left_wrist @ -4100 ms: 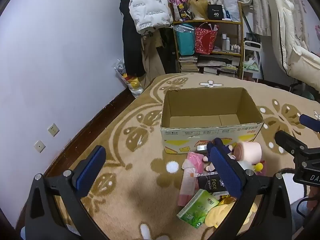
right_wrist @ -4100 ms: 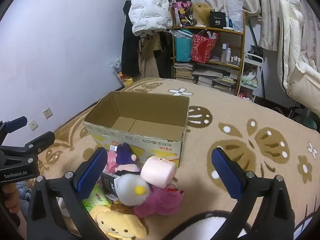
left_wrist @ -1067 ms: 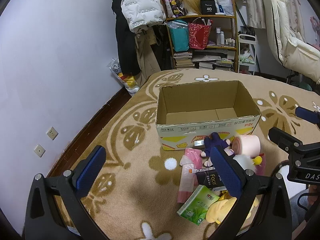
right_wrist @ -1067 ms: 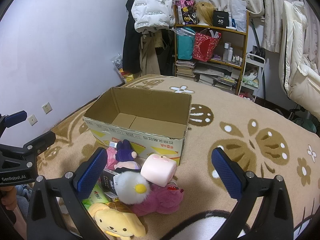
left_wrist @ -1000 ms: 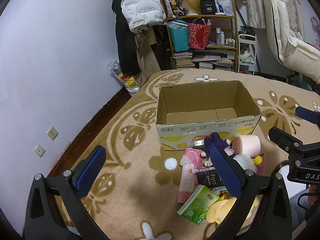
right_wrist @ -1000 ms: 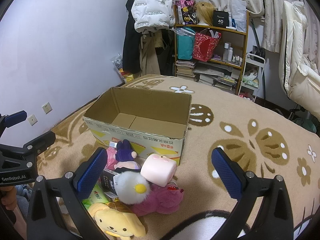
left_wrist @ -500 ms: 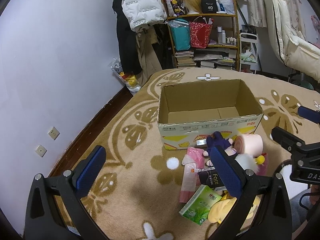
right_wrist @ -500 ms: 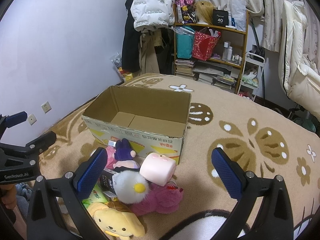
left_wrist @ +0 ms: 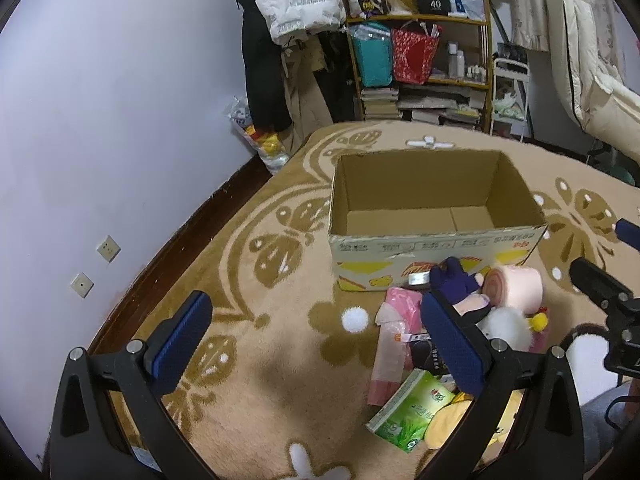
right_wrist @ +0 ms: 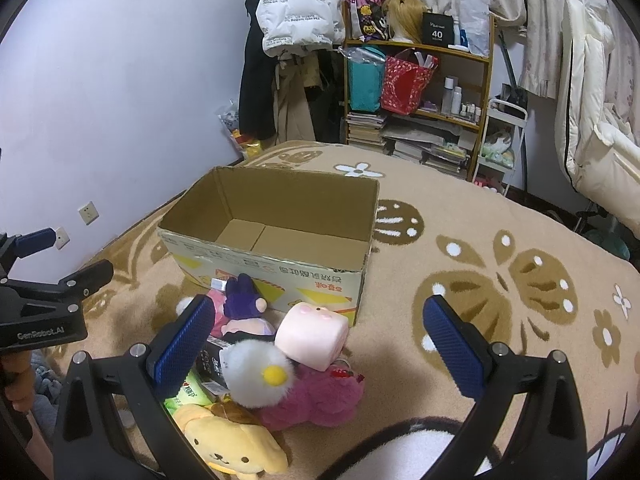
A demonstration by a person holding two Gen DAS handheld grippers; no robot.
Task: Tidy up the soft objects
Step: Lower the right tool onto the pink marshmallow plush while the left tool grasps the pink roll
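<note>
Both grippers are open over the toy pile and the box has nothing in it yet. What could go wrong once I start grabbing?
The plush toys lie heaped together: the white fluffy toy rests against the pink cube plush and magenta plush, so one grab may drag its neighbours. The green tissue pack and black packet sit in the same heap and could be caught by mistake. The cardboard box looks light; a bump could shift it.

dim indoor light — soft shadows, sharp focus, fisheye-bent dark edges.
</note>
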